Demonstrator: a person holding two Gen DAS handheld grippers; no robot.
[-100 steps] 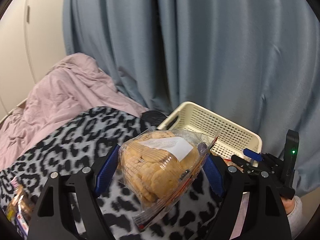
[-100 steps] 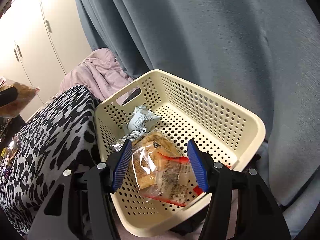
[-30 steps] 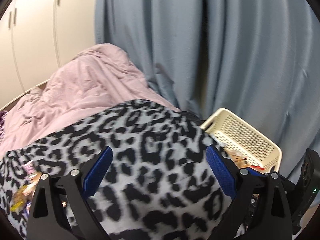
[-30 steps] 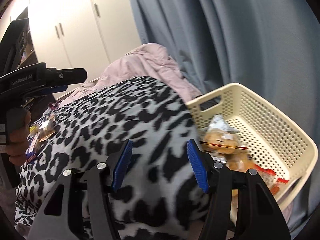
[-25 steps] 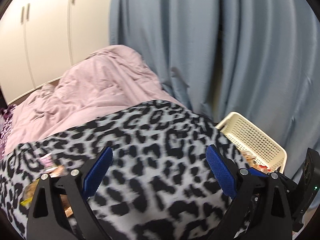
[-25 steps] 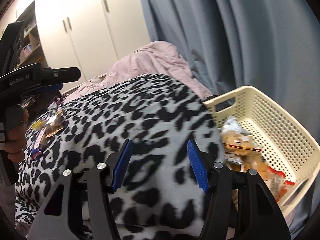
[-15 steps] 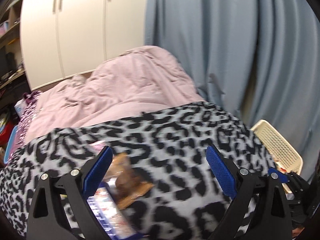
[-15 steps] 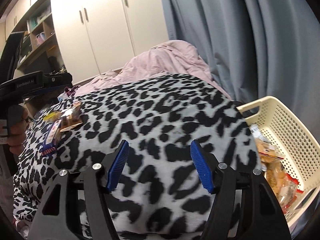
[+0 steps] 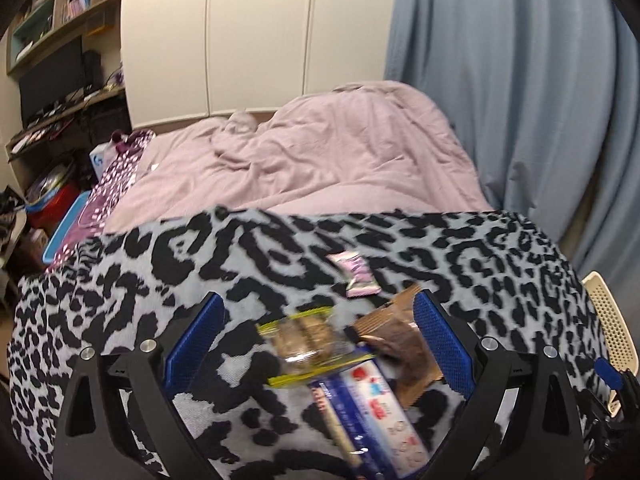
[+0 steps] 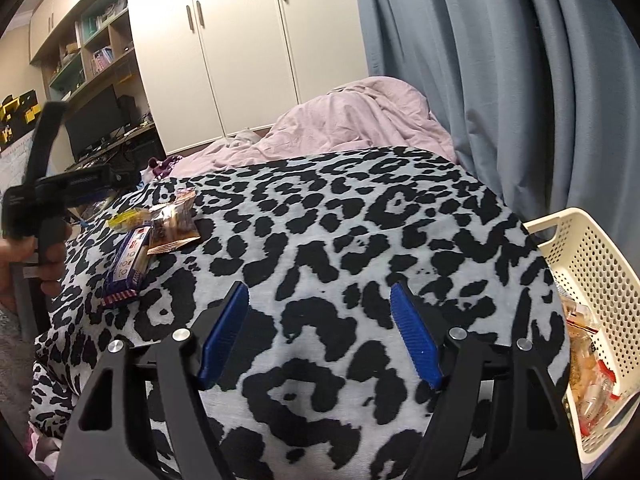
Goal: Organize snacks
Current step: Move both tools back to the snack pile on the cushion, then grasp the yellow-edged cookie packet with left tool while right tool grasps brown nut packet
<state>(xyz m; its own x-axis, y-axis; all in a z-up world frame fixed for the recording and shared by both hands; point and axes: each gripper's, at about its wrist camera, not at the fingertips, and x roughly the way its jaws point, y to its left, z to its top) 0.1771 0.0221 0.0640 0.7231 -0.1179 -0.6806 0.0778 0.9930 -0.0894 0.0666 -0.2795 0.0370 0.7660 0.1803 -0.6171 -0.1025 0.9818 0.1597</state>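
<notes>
4 snacks lie near the blanket's (image 9: 248, 264) left edge: pink packet (image 9: 357, 274), yellow-edged pack (image 9: 308, 344), brown pack (image 9: 402, 344), blue box (image 9: 368, 408). Both claws, left (image 9: 318, 346) and right (image 10: 320, 336), gape empty; the right has just been opening.

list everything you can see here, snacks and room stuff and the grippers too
blue packet: 1, blue with white and red print, on the blanket between the left jaws
yellow-edged packet: 1, clear, brown inside, beside the blue packet
brown packet: 1, by the left gripper's right finger
pink packet: 1, farther out on the blanket
basket: 1, cream, at the blanket's right edge, snack bags inside
blanket: 1, black and grey leopard print
duvet: 1, pink, behind
curtain: blue, right
wardrobe: white, back
left gripper: open
right gripper: open, empty, jaws just opening
</notes>
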